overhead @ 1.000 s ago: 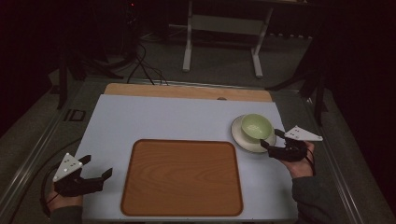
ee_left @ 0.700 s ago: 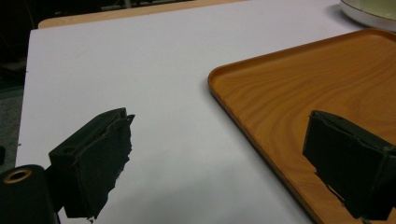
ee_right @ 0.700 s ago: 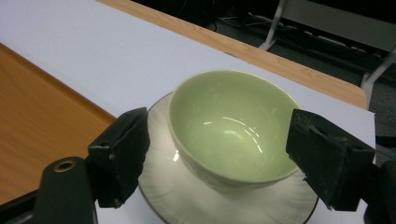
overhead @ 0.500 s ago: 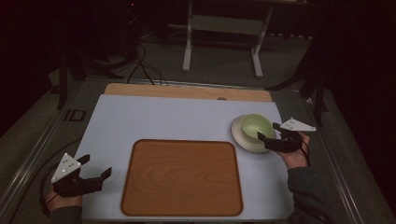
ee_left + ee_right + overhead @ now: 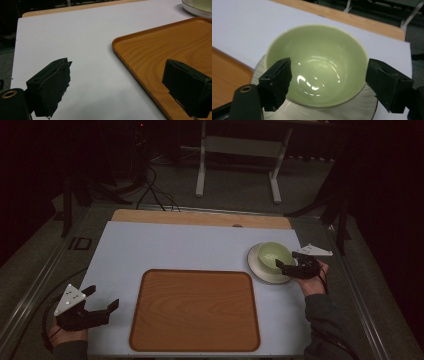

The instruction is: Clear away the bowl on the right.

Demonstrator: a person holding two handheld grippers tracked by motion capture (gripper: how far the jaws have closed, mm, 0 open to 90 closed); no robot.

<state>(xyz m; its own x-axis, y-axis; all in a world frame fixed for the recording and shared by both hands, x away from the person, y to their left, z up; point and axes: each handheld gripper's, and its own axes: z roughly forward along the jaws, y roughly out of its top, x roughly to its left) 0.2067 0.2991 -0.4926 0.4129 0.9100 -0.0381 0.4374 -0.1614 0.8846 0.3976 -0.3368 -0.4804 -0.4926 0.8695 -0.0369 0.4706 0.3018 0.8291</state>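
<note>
A pale green bowl (image 5: 273,254) stands on a white plate (image 5: 259,270) at the right of the white table. My right gripper (image 5: 288,261) is open at the bowl's near right side. In the right gripper view the bowl (image 5: 317,67) is empty and sits between the two spread jaws of the right gripper (image 5: 329,75), which are level with its rim and not pressed on it. A wooden tray (image 5: 195,310) lies empty at the middle front. My left gripper (image 5: 104,297) hovers open near the front left corner, just left of the tray (image 5: 162,45).
The white table top (image 5: 175,245) has a wooden strip along its far edge (image 5: 200,217). Metal rails run down both sides. A stand with white legs (image 5: 237,165) is on the dark floor beyond. The plate's rim (image 5: 197,7) shows past the tray's far corner.
My right gripper has moved left and forward until its jaws straddle the bowl's near side. The left gripper has stayed where it was.
</note>
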